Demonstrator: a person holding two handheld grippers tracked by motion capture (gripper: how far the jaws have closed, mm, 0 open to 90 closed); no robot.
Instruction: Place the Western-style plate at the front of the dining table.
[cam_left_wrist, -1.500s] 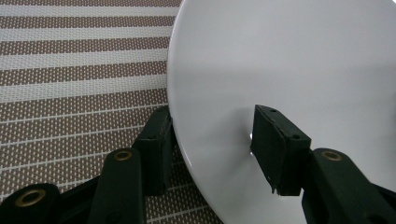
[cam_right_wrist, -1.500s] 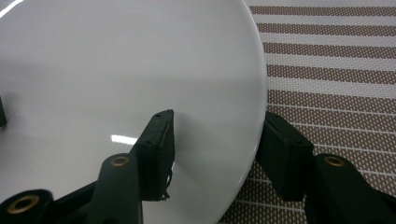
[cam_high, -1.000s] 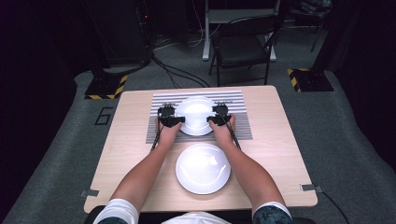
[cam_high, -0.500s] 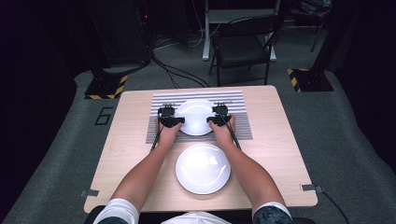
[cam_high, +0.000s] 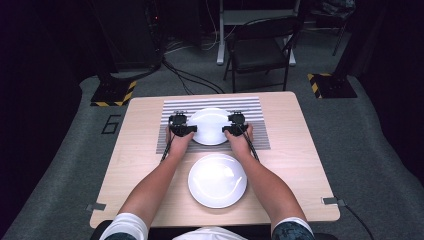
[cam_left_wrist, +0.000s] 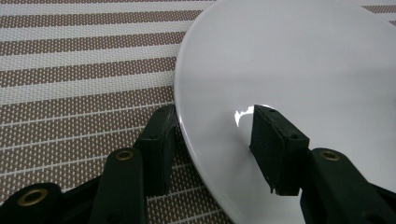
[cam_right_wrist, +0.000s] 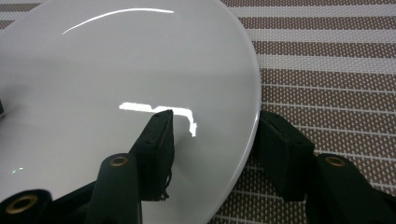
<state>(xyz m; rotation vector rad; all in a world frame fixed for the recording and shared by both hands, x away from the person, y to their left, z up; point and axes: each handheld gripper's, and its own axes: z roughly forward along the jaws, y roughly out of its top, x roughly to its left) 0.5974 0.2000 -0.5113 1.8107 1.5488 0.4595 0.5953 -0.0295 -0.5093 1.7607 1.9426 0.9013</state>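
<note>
While both grippers work at the far plate (cam_high: 209, 126), a second white plate (cam_high: 217, 180) lies nearer the person between the two forearms, well clear of the jaws, with nothing between it and the far one but bare mat and wood. The left gripper (cam_high: 183, 126) straddles the far plate's left rim, one jaw over the white face and one under the edge on the mat, closed narrow on it in the left gripper view (cam_left_wrist: 212, 140). The right gripper (cam_high: 234, 126) does likewise on the right rim, its jaws closed on the edge in the right gripper view (cam_right_wrist: 215, 140). The far plate is round, so it has no long axis; it sits face up, centred on a brown-and-white striped placemat (cam_high: 250, 107). The placemat lies on a light wooden table (cam_high: 300, 150) over grey carpet, with a dark folding chair (cam_high: 260, 50) beyond.
</note>
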